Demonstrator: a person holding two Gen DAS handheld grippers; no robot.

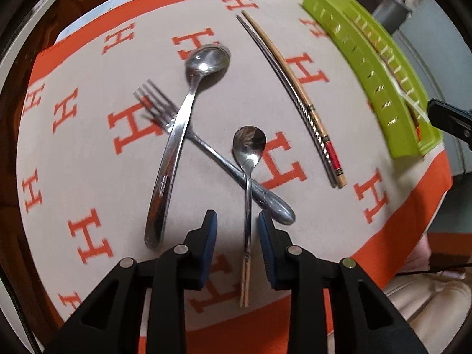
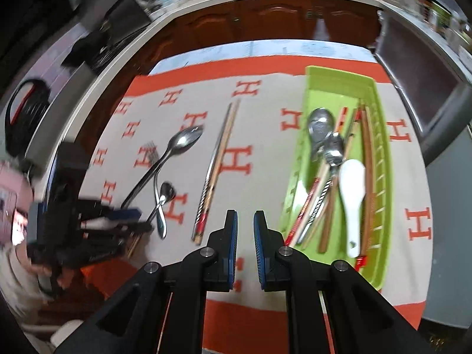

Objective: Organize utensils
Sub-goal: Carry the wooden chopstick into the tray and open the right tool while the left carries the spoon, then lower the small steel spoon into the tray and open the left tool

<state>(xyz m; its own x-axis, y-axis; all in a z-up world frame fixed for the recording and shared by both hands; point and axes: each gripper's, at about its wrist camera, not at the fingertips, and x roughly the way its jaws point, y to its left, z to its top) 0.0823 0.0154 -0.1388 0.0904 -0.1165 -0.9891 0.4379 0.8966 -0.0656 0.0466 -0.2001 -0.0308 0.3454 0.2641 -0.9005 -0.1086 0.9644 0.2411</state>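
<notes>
We're on pickup: left gripper (image 1: 237, 230), jaws open, straddles small spoon (image 1: 248, 159) left of tray (image 2: 298, 177); next, close. Right gripper (image 2: 245, 227) open, idle.

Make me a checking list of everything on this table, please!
Surface: cream cloth with orange H letters and orange border.
Job's things: big steel spoon lying across steel fork; small steel spoon crossing the fork's handle; pair of chopsticks loose on the cloth; green plastic utensil tray already holding spoons, chopsticks and a white ceramic spoon.
Clutter: nothing seen.
Grippers: left hand-held gripper open, straddling the small spoon's handle; right hand-held gripper open, empty, beside the tray.
Cables: thin dark cable past the table edge.
Surroundings: brown wooden cabinets, blurred.
</notes>
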